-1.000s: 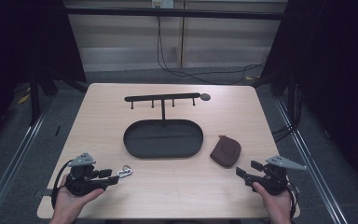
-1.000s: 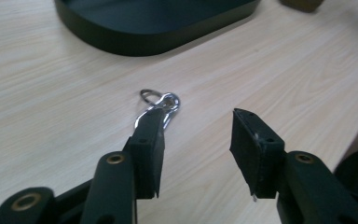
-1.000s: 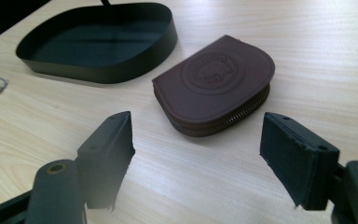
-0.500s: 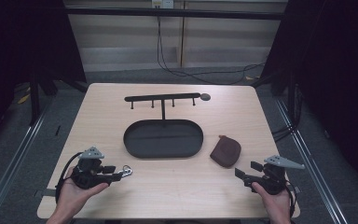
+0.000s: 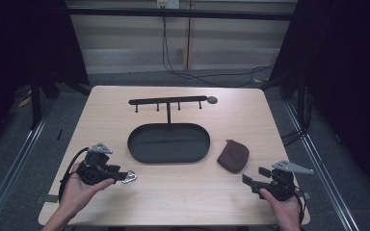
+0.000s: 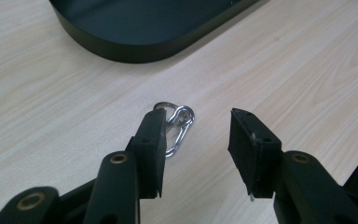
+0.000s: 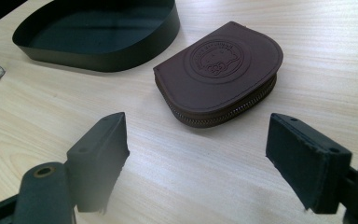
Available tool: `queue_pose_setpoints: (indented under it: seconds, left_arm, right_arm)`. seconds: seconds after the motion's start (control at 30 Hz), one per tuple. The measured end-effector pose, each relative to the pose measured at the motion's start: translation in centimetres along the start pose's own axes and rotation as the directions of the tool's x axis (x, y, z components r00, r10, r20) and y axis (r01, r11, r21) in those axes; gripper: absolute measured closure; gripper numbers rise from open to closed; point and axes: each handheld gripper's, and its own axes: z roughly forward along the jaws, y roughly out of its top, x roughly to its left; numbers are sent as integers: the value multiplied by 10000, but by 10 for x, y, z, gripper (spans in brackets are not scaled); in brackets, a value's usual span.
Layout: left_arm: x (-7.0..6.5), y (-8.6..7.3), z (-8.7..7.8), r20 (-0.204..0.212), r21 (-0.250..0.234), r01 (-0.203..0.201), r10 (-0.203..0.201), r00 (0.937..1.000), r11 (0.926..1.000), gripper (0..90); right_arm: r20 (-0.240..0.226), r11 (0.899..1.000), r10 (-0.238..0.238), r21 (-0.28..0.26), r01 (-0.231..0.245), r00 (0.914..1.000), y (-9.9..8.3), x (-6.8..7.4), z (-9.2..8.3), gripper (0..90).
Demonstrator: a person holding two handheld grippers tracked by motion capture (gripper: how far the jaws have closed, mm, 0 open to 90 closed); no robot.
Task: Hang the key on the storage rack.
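Two grippers sit low over the near edge of the table [image 5: 183,197], and we start with the left gripper [image 6: 196,140]: its jaws stand partly apart with nothing between them. We see a small silver carabiner [image 6: 177,128] with a ring on it lying flat on the wood, half hidden behind the left-hand jaw, and whether that jaw touches it we cannot tell. Over to the right gripper [image 7: 205,158], where we have jaws spread wide and empty, and a brown leather coin pouch [image 7: 219,70] lies just beyond them, rounded, zipped along its edge, with an embossed round stamp on top. Farther out we see the black oval tray [image 5: 168,143], shallow-walled and matte, nothing in it. Behind it rises a black rack [image 5: 168,102] on a thin post, pegs hanging from its bar. Pale wood grain runs under everything.
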Motion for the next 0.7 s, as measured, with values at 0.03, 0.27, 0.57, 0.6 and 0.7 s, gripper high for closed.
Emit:
queue_pose_setpoints:
  seconds: [0.03, 0.27, 0.57, 0.6, 0.7]
  left_arm:
    - [-1, 1, 1, -92, 61, -14, 15, 10000, 10000, 566]
    - [0, 8, 10, -302, 790, 146, -123, 9995, 9968, 515]
    - [-1, 25, 24, -323, 1832, -47, 108, 9994, 9831, 510]
    - [-1, 25, 24, -323, 1832, -47, 108, 9994, 9831, 520]
    - [1, 31, 28, -174, 2176, -207, 250, 9995, 9758, 552]
  right_arm:
    - [-4, 10000, -8, -5, 8, 10000, 0, 0, 0, 206]
    - [-28, 9997, -172, 154, 173, 9998, 1, 3, 4, 213]
    - [-83, 9994, -222, 254, 224, 9997, 3, 3, 6, 214]
    - [-83, 9994, -222, 254, 224, 9997, 3, 3, 6, 214]
    - [-80, 9994, -222, 267, 224, 9997, 3, 3, 7, 214]
